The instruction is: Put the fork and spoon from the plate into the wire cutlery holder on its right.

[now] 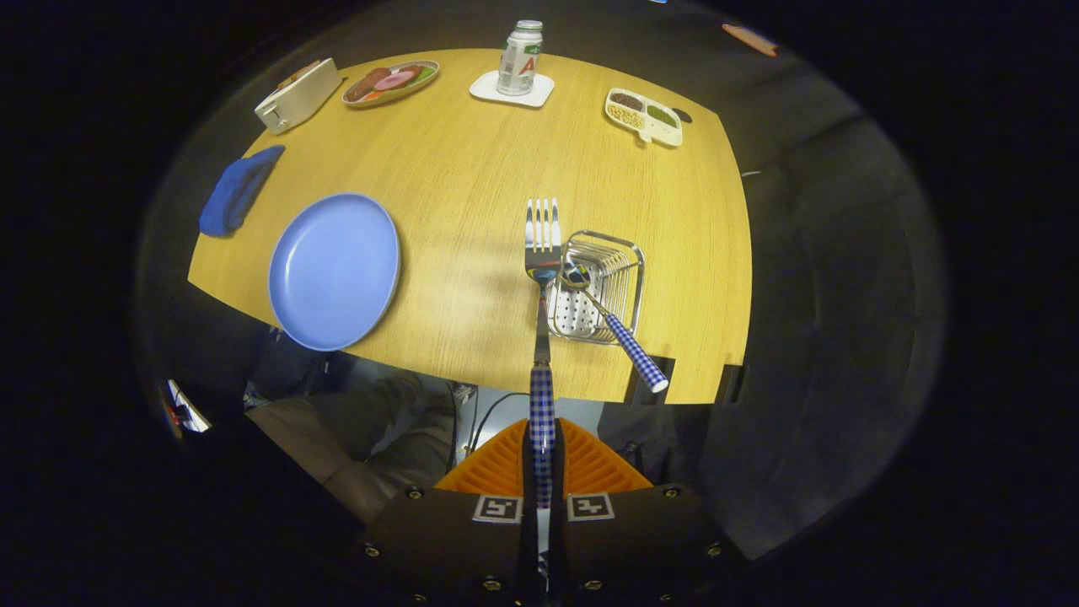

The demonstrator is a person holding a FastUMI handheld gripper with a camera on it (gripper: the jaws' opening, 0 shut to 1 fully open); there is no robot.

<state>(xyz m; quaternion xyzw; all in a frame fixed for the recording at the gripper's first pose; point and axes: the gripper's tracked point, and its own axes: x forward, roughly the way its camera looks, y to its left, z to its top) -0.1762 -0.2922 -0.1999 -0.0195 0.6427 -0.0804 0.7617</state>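
Observation:
My gripper (542, 438) is shut on the fork (542, 253) by its blue-checked handle, and the metal tines point away from me, high over the wooden table (472, 169). The fork's head hangs just left of the wire cutlery holder (609, 253). A spoon (615, 324) with the same checked handle lies in the holder, bowl inside and handle leaning out over the near rim. The blue plate (335, 270) sits bare to the left of the holder.
A blue cloth (236, 192) lies left of the plate. At the far side stand a white box (297, 94), an oval dish of food (390, 82), a can on a white coaster (519, 59) and a divided snack tray (643, 116). A person's legs (362, 438) show below the table's near edge.

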